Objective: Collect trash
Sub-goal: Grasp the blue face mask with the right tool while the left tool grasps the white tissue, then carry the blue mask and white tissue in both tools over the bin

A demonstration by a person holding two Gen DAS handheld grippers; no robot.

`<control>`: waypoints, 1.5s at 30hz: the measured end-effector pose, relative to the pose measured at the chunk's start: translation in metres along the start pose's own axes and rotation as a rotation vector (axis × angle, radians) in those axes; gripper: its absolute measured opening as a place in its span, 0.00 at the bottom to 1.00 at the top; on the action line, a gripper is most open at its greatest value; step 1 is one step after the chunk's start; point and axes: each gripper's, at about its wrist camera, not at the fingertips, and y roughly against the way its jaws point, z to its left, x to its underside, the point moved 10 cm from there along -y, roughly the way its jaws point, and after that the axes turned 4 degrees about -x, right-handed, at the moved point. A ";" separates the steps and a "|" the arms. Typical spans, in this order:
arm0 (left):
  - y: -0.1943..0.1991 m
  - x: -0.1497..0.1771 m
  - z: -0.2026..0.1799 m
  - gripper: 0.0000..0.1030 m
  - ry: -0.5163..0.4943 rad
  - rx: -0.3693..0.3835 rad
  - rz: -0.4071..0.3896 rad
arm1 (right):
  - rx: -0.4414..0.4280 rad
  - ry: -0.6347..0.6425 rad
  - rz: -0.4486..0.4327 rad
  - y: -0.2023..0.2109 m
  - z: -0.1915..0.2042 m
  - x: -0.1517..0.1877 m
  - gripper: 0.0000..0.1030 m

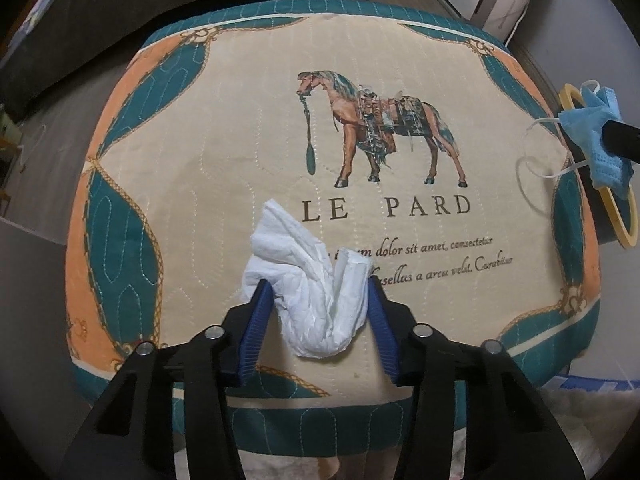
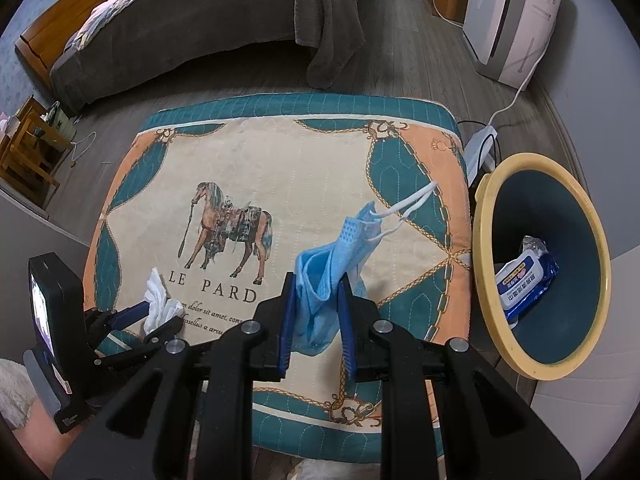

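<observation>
Below, my left tongs (image 1: 318,308) pressed their blue pads (image 1: 256,332) against a crumpled white tissue (image 1: 316,280) resting on the horse-print cushion (image 1: 240,140), beside the "LE PARD" lettering. My right tongs (image 2: 316,320) were clenched on a blue face mask (image 2: 332,276), held above the cushion's right half, its white ear loops (image 2: 408,204) trailing outward. Just beside the cushion's right edge stood a yellow-rimmed bin (image 2: 484,240); a blue wet-wipe pack (image 2: 524,280) lay inside it. Beyond lay a grey blanket (image 2: 240,20).
</observation>
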 end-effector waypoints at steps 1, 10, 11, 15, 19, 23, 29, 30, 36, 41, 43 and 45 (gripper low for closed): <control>0.002 0.000 0.000 0.22 -0.003 -0.002 -0.003 | 0.001 0.000 -0.001 0.000 0.000 0.000 0.19; 0.030 -0.026 -0.007 0.16 -0.021 0.010 -0.109 | -0.024 -0.005 -0.039 0.013 -0.001 -0.010 0.19; 0.041 -0.034 -0.012 0.16 -0.034 0.030 -0.148 | -0.031 -0.011 -0.048 0.016 -0.002 -0.013 0.19; 0.077 -0.053 -0.035 0.16 -0.080 0.107 -0.267 | -0.049 -0.035 -0.105 0.036 -0.011 -0.028 0.19; 0.107 -0.066 -0.067 0.16 -0.185 0.132 -0.342 | -0.060 -0.065 -0.170 0.059 -0.031 -0.042 0.19; 0.128 -0.083 -0.101 0.16 -0.267 0.143 -0.376 | -0.062 -0.117 -0.222 0.077 -0.061 -0.050 0.19; 0.149 -0.116 -0.149 0.16 -0.363 0.155 -0.403 | -0.036 -0.234 -0.273 0.098 -0.134 -0.045 0.19; 0.152 -0.119 -0.156 0.16 -0.378 0.157 -0.409 | -0.037 -0.258 -0.279 0.100 -0.144 -0.043 0.19; 0.155 -0.142 -0.205 0.16 -0.446 0.179 -0.434 | -0.018 -0.375 -0.306 0.111 -0.203 -0.028 0.19; 0.133 -0.140 -0.250 0.16 -0.463 0.244 -0.388 | 0.011 -0.441 -0.300 0.111 -0.236 -0.011 0.19; 0.128 -0.136 -0.270 0.16 -0.492 0.266 -0.374 | 0.023 -0.471 -0.292 0.109 -0.248 -0.005 0.19; 0.124 -0.131 -0.291 0.16 -0.518 0.303 -0.357 | 0.034 -0.503 -0.283 0.107 -0.259 0.002 0.19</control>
